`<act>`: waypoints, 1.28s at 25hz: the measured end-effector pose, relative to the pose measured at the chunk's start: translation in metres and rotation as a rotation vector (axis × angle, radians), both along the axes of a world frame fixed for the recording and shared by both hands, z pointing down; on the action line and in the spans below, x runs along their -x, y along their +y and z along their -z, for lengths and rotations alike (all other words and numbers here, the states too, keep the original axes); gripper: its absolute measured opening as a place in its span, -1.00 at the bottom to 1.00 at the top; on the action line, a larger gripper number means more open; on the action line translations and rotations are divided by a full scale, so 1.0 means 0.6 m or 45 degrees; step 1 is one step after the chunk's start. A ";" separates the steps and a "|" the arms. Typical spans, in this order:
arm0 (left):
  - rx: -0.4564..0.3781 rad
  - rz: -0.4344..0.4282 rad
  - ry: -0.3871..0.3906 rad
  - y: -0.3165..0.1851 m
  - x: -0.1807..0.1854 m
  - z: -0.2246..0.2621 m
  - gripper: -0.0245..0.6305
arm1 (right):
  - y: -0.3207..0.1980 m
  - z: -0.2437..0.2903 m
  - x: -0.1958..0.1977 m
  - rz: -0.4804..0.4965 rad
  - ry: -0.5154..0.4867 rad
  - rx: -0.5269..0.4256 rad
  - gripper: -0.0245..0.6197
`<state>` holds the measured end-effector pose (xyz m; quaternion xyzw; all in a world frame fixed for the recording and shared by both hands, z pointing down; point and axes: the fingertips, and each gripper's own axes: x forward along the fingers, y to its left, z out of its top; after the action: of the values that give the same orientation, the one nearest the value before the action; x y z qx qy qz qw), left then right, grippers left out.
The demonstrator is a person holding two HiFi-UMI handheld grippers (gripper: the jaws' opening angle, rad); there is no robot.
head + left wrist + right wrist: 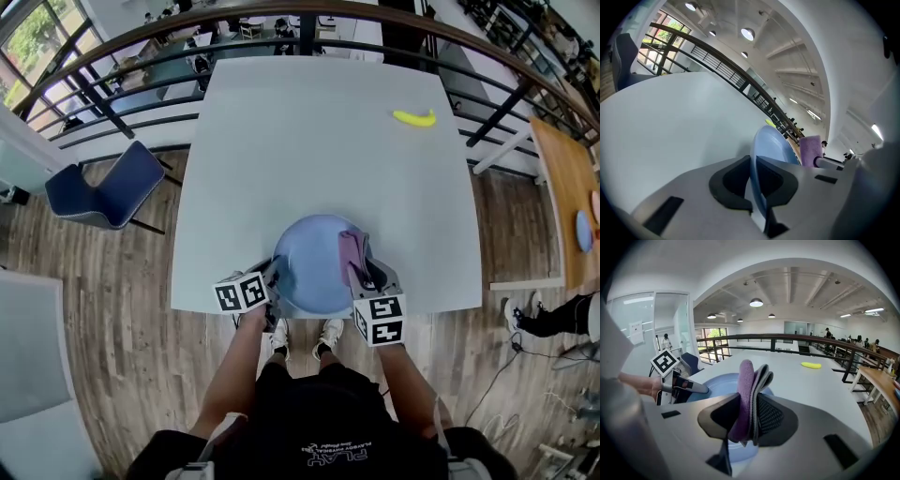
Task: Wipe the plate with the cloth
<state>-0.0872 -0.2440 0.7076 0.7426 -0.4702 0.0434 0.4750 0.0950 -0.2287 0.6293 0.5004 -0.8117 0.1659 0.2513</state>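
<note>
A light blue plate (314,264) sits over the near edge of the grey table (281,141). My left gripper (274,278) is shut on the plate's left rim; in the left gripper view the blue plate (771,145) runs edge-on between the black pads (733,180). My right gripper (361,272) is shut on a folded purple and grey cloth (351,255), held over the plate's right side. In the right gripper view the cloth (749,390) stands up between the jaws, with the plate (717,383) behind and below it and the left gripper (679,383) at its far side.
A yellow banana (414,118) lies at the table's far right. A blue chair (112,192) stands left of the table. A black railing (281,37) runs behind it. A wooden table (567,187) is at the right. My legs and shoes (305,337) are under the near edge.
</note>
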 end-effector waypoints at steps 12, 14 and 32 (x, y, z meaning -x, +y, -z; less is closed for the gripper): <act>0.125 0.044 -0.034 0.012 0.007 -0.073 -0.83 | 0.016 -0.066 0.003 0.033 0.000 0.086 -0.57; 0.140 0.041 -0.036 0.012 0.006 -0.079 -0.83 | 0.008 -0.067 -0.004 0.016 -0.003 0.084 -0.57; 0.225 0.114 -0.194 0.025 0.019 -0.101 -0.49 | 0.002 -0.055 -0.020 -0.014 -0.013 0.071 -0.57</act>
<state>-0.0985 -0.2288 0.7684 0.6706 -0.5319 0.1198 0.5030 0.1072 -0.2274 0.6621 0.4968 -0.8053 0.1923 0.2601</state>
